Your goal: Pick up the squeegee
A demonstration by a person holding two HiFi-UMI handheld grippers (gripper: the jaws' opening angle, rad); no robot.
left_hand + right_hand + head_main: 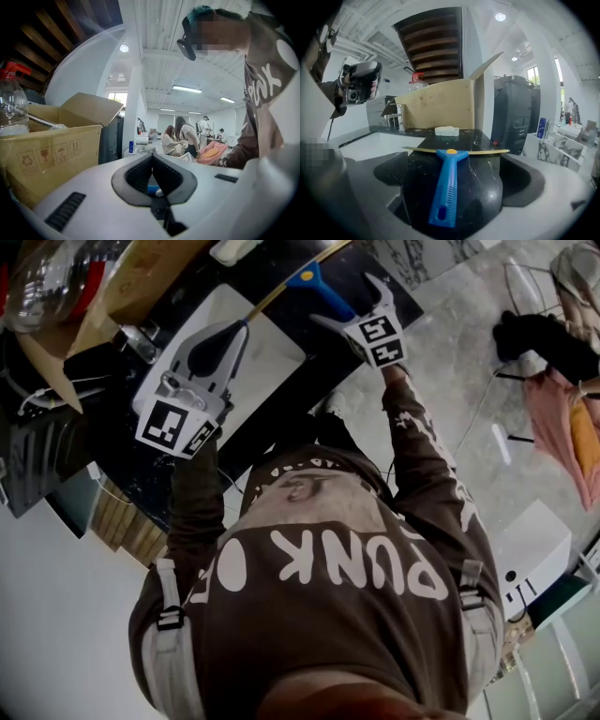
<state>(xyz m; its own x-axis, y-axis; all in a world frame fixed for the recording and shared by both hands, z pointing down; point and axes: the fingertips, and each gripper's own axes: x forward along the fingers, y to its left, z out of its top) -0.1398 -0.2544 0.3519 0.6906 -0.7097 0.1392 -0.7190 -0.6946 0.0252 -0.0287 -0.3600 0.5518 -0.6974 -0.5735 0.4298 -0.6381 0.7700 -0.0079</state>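
Right claw [352, 304] wide apart. Blue squeegee [444, 187] handle lies between jaws on dark marble surface [487, 140], not pinched. Only right gripper view shows yellowish blade crossways, with white block [446, 131] and cardboard box [440, 110] behind it. Left claw [152, 157] closed, nothing in it, aimed off into room. Head view: right claw reaches in over surface edge, open floor [450, 381] on that side.
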